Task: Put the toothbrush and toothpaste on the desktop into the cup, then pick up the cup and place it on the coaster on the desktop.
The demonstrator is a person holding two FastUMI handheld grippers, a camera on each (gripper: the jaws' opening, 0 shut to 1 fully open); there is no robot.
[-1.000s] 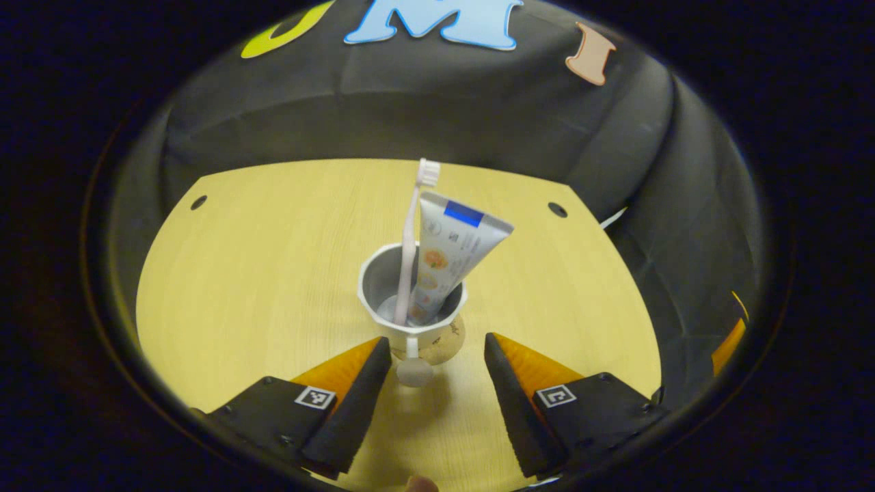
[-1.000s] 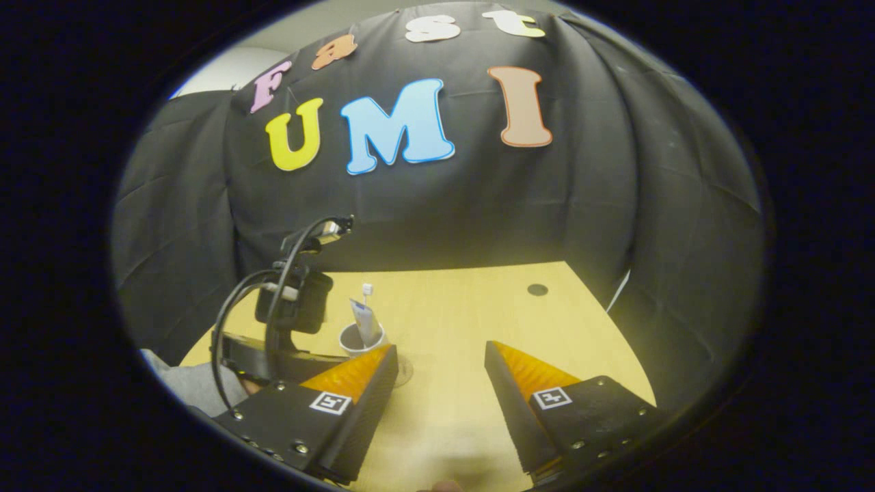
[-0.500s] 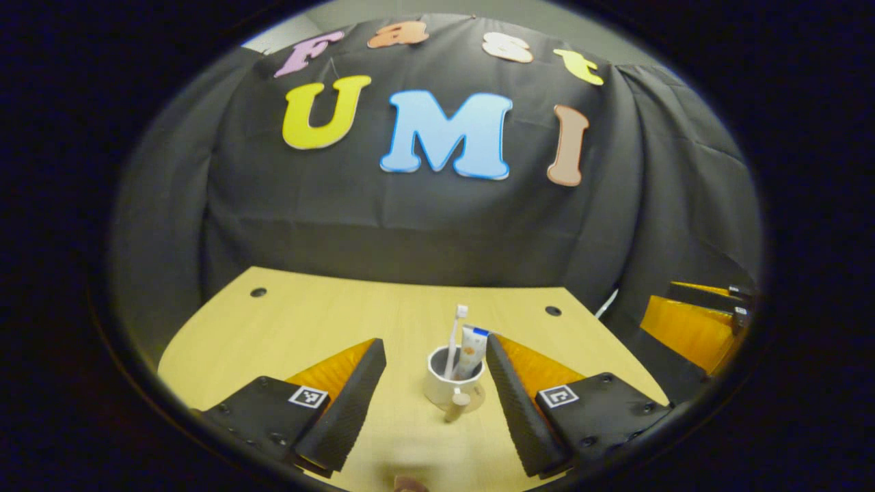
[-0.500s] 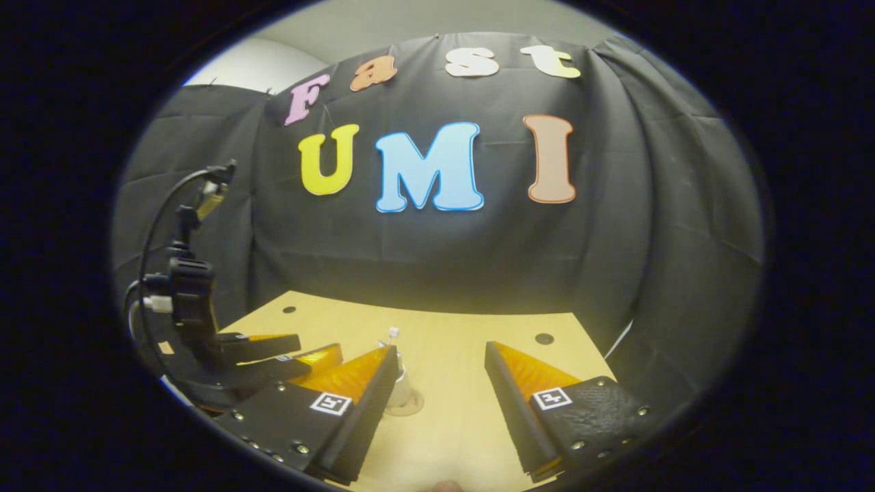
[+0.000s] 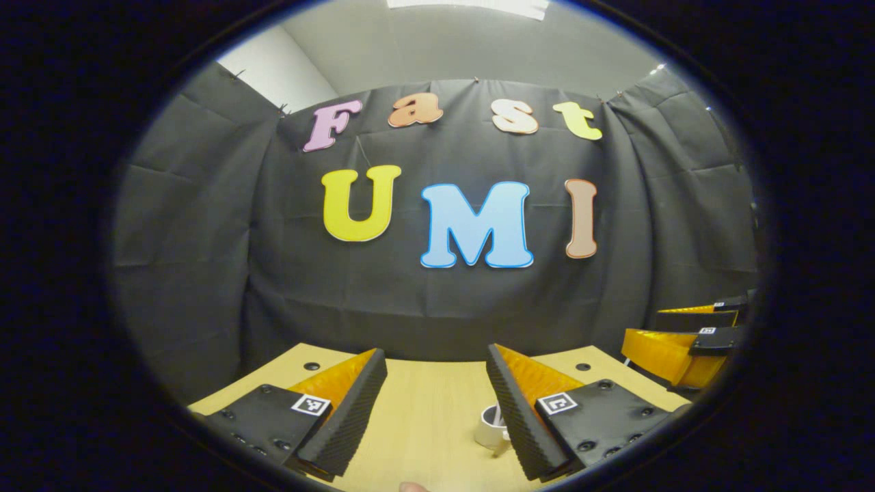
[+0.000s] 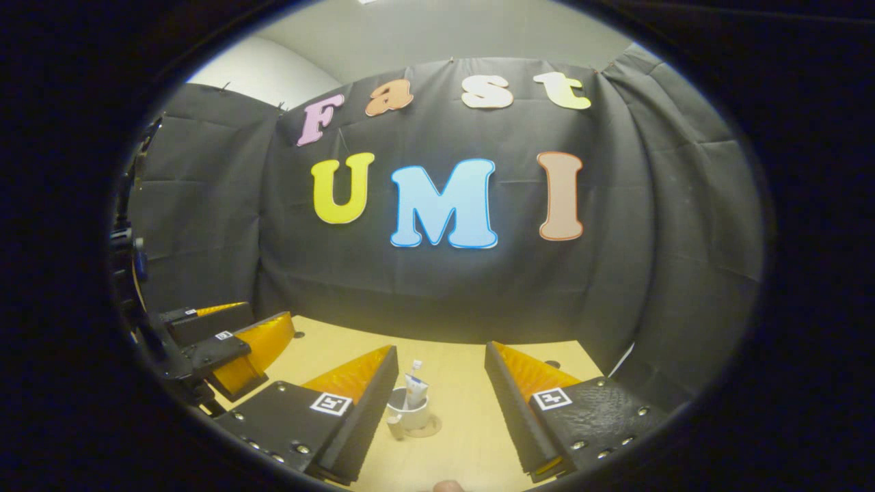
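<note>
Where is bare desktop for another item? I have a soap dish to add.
Bare desktop lies right of the cup, toward the hole, and left toward the far hole. It is crowded at the cup on its coaster.

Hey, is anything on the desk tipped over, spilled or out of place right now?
Nothing stands out. The cup stands upright on the coaster, with the toothbrush and toothpaste inside it. Both hand-held grippers, left and right, are open and clear of it.
</note>
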